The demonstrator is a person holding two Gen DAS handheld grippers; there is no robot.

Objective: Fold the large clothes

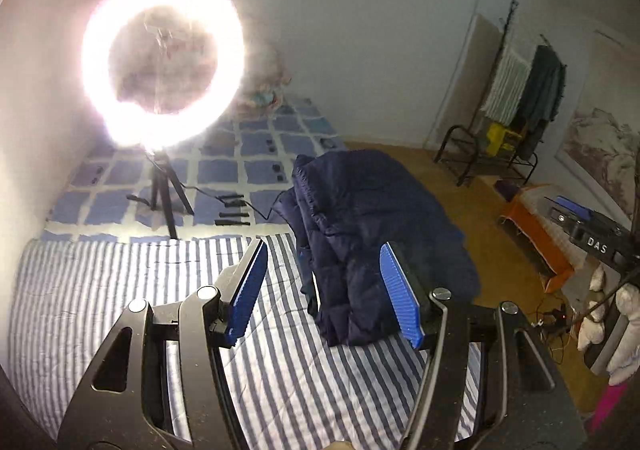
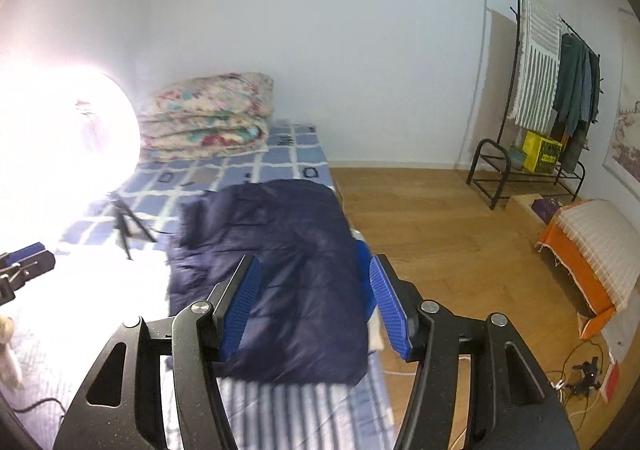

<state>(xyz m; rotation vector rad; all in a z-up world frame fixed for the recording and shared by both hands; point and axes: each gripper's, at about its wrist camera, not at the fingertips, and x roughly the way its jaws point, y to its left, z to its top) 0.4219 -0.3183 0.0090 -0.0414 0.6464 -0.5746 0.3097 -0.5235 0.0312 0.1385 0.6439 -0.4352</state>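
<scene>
Likely light but bulky: navy quilted down jacket (image 1: 372, 234), puffy, stitched in channels, shell smooth and probably slippery. Lies folded into a thick bundle on the striped sheet (image 1: 120, 290), at the bed's right edge, near the wooden floor (image 2: 432, 218). Soft, springy, apt to puff back open once let go. Best taken at a stitched seam or a doubled edge, pinching through all layers; a shallow bite on the slick shell may slide off. Left gripper (image 1: 324, 286) spread wide and empty, ribbed blue pads to either side of the bundle's near end. Right gripper (image 2: 316, 306) likewise wide apart, holding nothing, over the jacket's near part. Far left, glaring ring light (image 1: 160, 54) on a tripod.
</scene>
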